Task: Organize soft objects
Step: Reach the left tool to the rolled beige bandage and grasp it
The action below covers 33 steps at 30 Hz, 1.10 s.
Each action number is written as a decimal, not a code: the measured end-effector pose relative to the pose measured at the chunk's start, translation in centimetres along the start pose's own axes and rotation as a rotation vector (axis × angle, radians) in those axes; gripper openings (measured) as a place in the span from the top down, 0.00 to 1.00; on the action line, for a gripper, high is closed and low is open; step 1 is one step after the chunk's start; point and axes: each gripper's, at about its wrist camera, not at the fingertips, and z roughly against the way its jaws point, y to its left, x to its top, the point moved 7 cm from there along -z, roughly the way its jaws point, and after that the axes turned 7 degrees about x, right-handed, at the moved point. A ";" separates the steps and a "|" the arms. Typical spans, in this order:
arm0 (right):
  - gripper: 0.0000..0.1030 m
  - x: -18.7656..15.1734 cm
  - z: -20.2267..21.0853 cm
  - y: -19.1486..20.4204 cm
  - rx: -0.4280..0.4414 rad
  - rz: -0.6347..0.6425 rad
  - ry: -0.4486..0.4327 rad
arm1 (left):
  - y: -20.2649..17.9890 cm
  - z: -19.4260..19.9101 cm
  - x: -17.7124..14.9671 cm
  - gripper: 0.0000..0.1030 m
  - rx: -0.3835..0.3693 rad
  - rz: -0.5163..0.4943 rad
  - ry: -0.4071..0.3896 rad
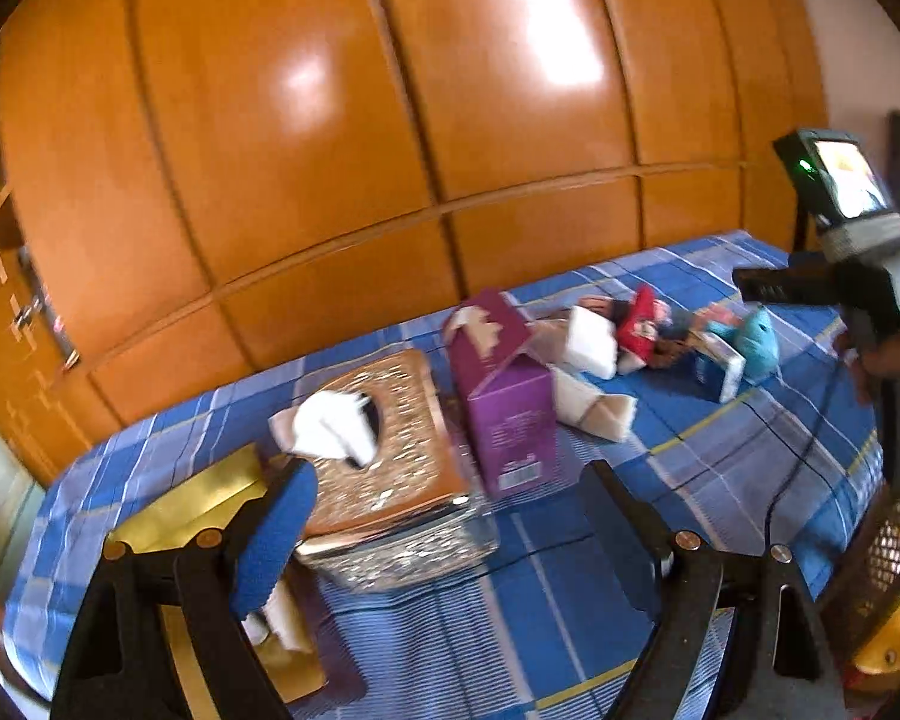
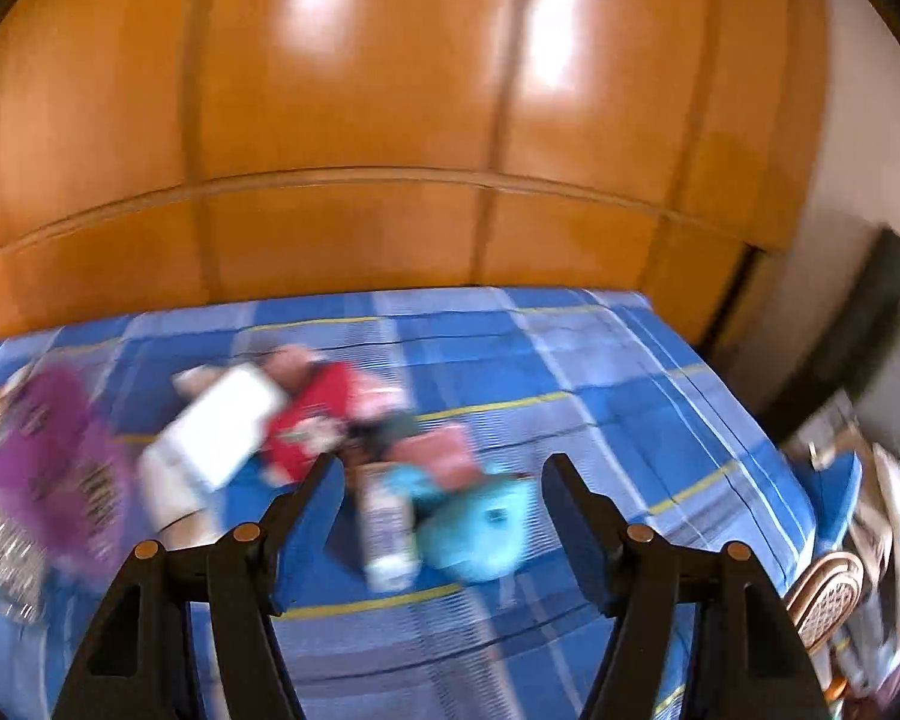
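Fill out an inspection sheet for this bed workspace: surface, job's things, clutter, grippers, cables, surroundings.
Surface: blue plaid bedsheet, lying flat.
Job's things: teal plush, red-clothed doll and white soft packs heaped together.
Clutter: purple carton upright beside an ornate tissue box with tissue sticking out; gold bag nearer the bed's edge.
Grippers: left gripper open, empty; right gripper open, empty, aimed at the heap.
Cables: black cable trailing over the sheet.
Surroundings: glossy wooden wardrobe behind; wicker chair at bedside.
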 end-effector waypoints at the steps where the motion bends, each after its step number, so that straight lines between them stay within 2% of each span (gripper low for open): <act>1: 0.33 0.1 -0.5 -0.9 -0.009 -0.026 0.001 | -0.5 0.0 0.1 0.13 -0.007 -0.011 -0.002; 8: 0.33 -0.9 -3.4 -5.5 0.009 -0.220 0.035 | -3.5 -0.8 1.0 0.13 -0.033 -0.076 -0.003; 15: 0.33 -1.8 -4.2 -6.9 0.070 -0.341 0.072 | -6.3 -2.1 1.6 0.13 -0.069 -0.122 0.015; 20: 0.33 -2.3 -4.6 -7.5 0.087 -0.397 0.097 | -8.7 -3.4 2.2 0.13 -0.125 -0.134 0.037; 27: 0.33 -2.5 -5.0 -7.5 0.108 -0.418 0.112 | -12.6 -5.9 3.7 0.13 -0.239 -0.117 0.091; 31: 0.33 -2.6 -5.1 -7.7 0.127 -0.436 0.116 | -14.4 -8.4 4.4 0.13 -0.257 -0.093 0.145; 33: 0.33 -2.6 -5.2 -7.6 0.137 -0.440 0.118 | -15.2 -10.4 4.5 0.13 -0.260 -0.070 0.207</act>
